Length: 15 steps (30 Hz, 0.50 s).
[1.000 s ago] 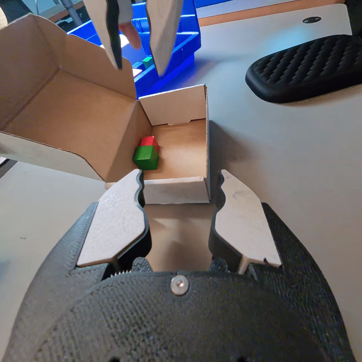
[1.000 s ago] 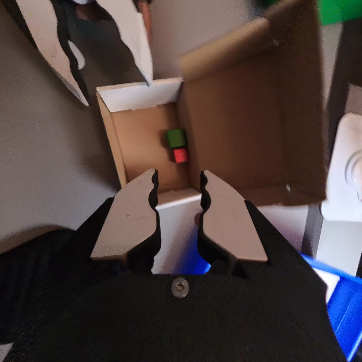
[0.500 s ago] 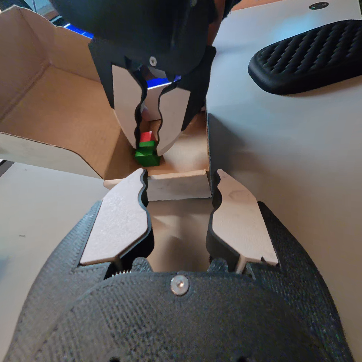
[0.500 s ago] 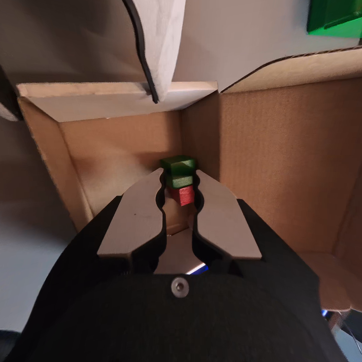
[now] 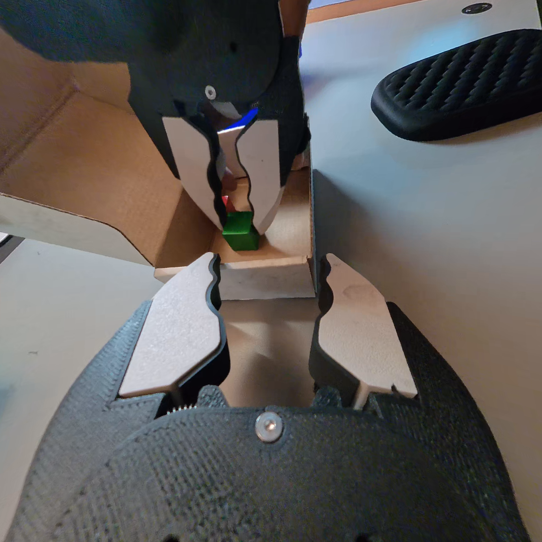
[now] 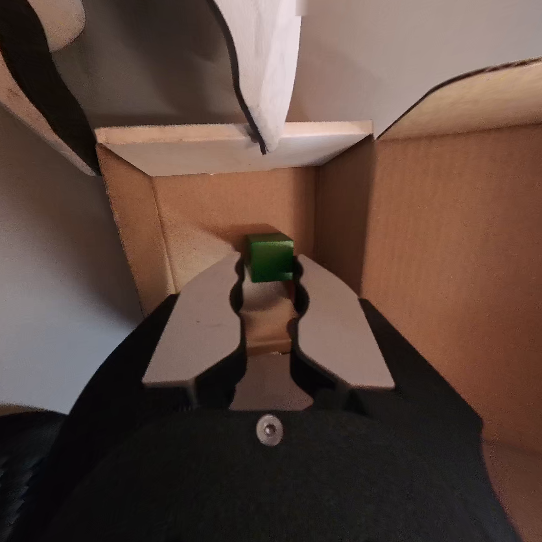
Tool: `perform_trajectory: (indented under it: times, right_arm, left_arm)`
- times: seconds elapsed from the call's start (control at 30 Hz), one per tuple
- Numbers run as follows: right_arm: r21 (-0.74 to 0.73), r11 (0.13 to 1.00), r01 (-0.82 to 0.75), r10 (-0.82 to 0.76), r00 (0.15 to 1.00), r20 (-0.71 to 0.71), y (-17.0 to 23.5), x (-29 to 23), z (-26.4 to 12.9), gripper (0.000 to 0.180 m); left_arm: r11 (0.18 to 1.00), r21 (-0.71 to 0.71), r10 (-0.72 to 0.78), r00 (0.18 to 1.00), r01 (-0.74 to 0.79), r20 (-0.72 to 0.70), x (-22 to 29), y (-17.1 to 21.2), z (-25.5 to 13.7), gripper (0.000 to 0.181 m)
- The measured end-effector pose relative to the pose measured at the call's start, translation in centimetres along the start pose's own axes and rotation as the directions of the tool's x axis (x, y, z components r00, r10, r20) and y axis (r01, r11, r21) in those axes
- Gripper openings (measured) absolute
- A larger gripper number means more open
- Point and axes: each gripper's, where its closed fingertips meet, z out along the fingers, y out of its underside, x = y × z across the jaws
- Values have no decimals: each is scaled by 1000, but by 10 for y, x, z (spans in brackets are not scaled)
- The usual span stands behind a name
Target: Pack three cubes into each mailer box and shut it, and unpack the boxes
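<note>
An open cardboard mailer box (image 5: 264, 281) stands on the grey table, its lid (image 5: 73, 176) raised to the left. My right gripper (image 5: 240, 225) reaches down into it. Its fingertips are closed on the sides of a green cube (image 5: 242, 234) near the lid-side wall. In the right wrist view the green cube (image 6: 269, 258) sits between the tips of my right gripper (image 6: 268, 258). A red cube (image 5: 225, 201) lies just behind, mostly hidden. My left gripper (image 5: 269, 255) is open and empty, with a finger on either side of the box's near wall.
A black textured pad (image 5: 457, 88) lies on the table (image 5: 410, 234) at the far right. A sliver of a blue bin (image 5: 249, 115) shows behind the right gripper. The left gripper's fingers (image 6: 264, 73) hang over the box's far wall (image 6: 205, 152) in the right wrist view. Left tips to right tips: about 7 centimeters.
My right gripper came down from above the box into it and closed around the green cube, which has shifted slightly away from the lid-side wall. My left gripper has barely moved.
</note>
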Motion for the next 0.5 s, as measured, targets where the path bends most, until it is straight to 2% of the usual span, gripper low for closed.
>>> perform_trajectory:
  times: [0.13, 0.27, 0.33, 0.4, 0.5]
  right_arm:
    - [87, 996, -20, 20, 1000, 3, -9, 1, -18, 27]
    - [180, 980, -91, 102, 993, -52, 0, 22, -80, 28]
    - [199, 969, -149, 171, 980, -102, 20, 40, -113, 28]
    - [158, 965, -211, 238, 955, -176, 55, 61, -136, 28]
    - [43, 936, -350, 349, 905, -242, 125, 85, -142, 28]
  left_arm:
    - [1000, -1, -2, 1000, 2, 1, 0, 0, 0, 65]
    - [1000, 1, -5, 1000, 5, -1, 0, 0, 0, 65]
    - [1000, 1, -5, 1000, 5, 0, -1, 0, 0, 65]
    - [1000, 3, -6, 1000, 6, 0, -1, 0, 0, 65]
    - [1000, 3, -6, 1000, 6, 4, -1, 0, 0, 65]
